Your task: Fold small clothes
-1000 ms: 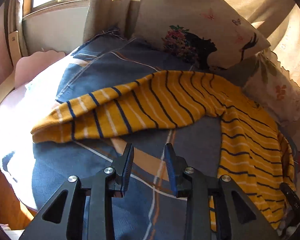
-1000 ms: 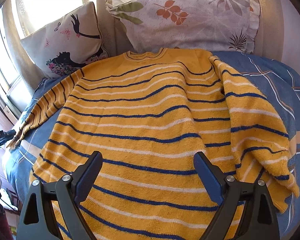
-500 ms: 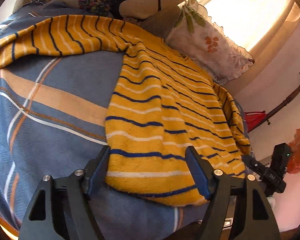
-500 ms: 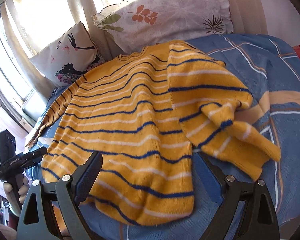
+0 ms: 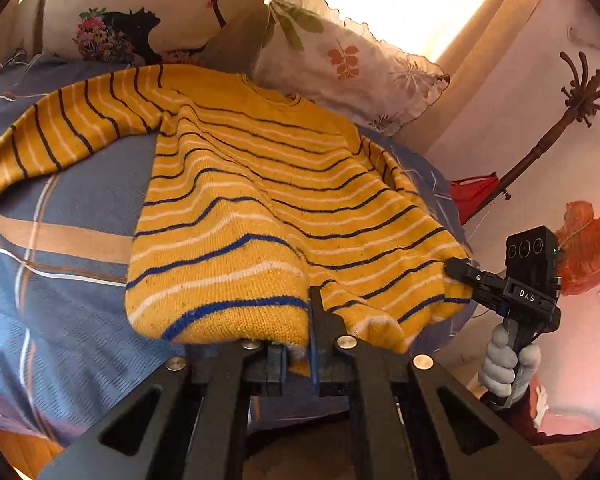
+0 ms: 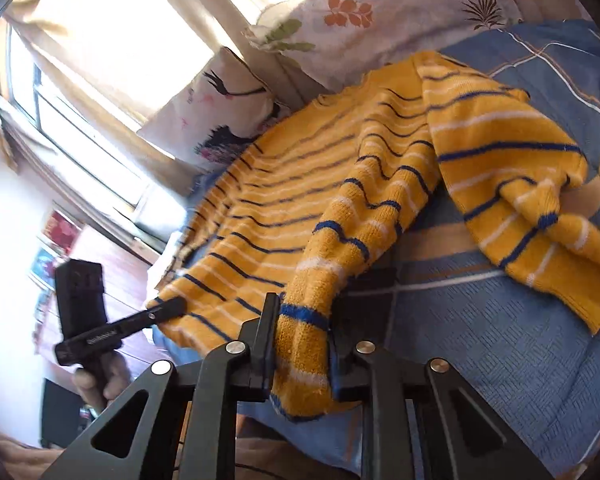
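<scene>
Now both tongs point(image 5: 298, 354) point(image 6: 302, 344) pinch the sweater point(image 5: 260, 208) hem.

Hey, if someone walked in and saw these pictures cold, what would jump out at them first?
The yellow striped sweater spread across the blue plaid bedspread, its near hem pinched at two spots by the left gripper and the right gripper, whose jaws are closing on the knit. Behind it, two printed pillows lean against the sunlit curtain.
</scene>
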{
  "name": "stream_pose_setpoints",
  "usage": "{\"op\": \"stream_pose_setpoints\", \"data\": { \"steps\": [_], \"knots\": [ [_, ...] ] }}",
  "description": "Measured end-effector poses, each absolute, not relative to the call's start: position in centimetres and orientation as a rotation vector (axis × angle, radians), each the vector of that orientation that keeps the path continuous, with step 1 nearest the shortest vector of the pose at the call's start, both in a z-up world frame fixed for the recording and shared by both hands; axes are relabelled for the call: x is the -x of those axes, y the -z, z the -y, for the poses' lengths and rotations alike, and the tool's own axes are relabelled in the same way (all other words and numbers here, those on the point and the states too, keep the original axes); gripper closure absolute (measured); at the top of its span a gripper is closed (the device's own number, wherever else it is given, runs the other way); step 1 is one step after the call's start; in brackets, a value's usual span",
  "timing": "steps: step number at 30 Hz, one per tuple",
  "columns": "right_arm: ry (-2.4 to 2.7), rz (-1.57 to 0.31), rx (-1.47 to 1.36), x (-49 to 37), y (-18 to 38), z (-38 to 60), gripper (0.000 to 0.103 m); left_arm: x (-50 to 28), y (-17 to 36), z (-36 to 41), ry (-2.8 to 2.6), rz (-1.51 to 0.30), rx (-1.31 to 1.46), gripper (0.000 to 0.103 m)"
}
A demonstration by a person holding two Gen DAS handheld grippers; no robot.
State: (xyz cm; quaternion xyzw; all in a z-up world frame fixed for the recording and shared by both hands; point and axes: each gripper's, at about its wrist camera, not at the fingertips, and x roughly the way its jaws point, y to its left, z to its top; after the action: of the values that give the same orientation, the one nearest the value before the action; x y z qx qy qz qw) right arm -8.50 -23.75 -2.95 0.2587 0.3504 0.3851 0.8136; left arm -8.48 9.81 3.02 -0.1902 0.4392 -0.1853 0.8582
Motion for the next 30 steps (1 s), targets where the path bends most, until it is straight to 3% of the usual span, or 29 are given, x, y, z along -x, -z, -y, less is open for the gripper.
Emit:
{"op": "stream_pose_setpoints", "data": {
  "steps": [4, 5, 8, 12, 14, 17, 19, 26, 27, 28, 29, 30],
  "knots": [
    [-0.838, -0.668, -0.649, 9.8, 0.9, 27.7, 0.085, 10.5, -6.2, -13.2, 0.330, -0.918, 0.453, 0.094],
    [-0.765, -0.652, -0.619, 10.0, 1.0, 28.5, 0.083, 10.8, -6.2, -14.1, 0.295, -0.923, 0.459, 0.087],
    [-0.523, -0.659, -0.517, 10.1, 2.2, 29.6, 0.049, 11.4, -5.7, -15.8, 0.165, -0.882, 0.435, 0.064],
    [-0.495, -0.732, -0.474, 9.2, 4.2, 29.6, 0.047, 11.5, -4.2, -17.4, 0.145, -0.878, 0.472, 0.060],
    [-0.461, -0.726, -0.428, 8.5, 4.0, 29.4, 0.047, 11.3, -4.0, -17.4, 0.129, -0.865, 0.456, 0.053],
    [-0.347, -0.673, -0.290, 7.0, 2.6, 28.7, 0.037, 10.5, -3.9, -16.1, 0.129, -0.848, 0.418, 0.049],
    [-0.276, -0.638, -0.175, 5.4, 1.7, 27.6, 0.030, 9.8, -3.7, -15.2, 0.156, -0.846, 0.410, 0.047],
    [-0.289, -0.716, 0.076, -0.7, 3.5, 21.4, 0.024, 7.2, -2.5, -11.9, 0.230, -0.870, 0.390, 0.047],
    [-0.269, -0.738, 0.118, -1.6, 4.2, 20.9, 0.028, 6.9, -2.4, -11.5, 0.231, -0.873, 0.377, 0.047],
    [-0.238, -0.764, 0.161, -2.6, 4.9, 20.8, 0.039, 6.7, -2.4, -11.1, 0.226, -0.874, 0.363, 0.047],
    [-0.209, -0.799, 0.183, -3.6, 5.3, 21.2, 0.088, 6.6, -2.4, -10.9, 0.222, -0.872, 0.348, 0.047],
    [-0.182, -0.816, 0.154, -4.6, 5.1, 22.4, 0.098, 6.5, -2.4, -10.7, 0.221, -0.869, 0.337, 0.047]
  ]
}}
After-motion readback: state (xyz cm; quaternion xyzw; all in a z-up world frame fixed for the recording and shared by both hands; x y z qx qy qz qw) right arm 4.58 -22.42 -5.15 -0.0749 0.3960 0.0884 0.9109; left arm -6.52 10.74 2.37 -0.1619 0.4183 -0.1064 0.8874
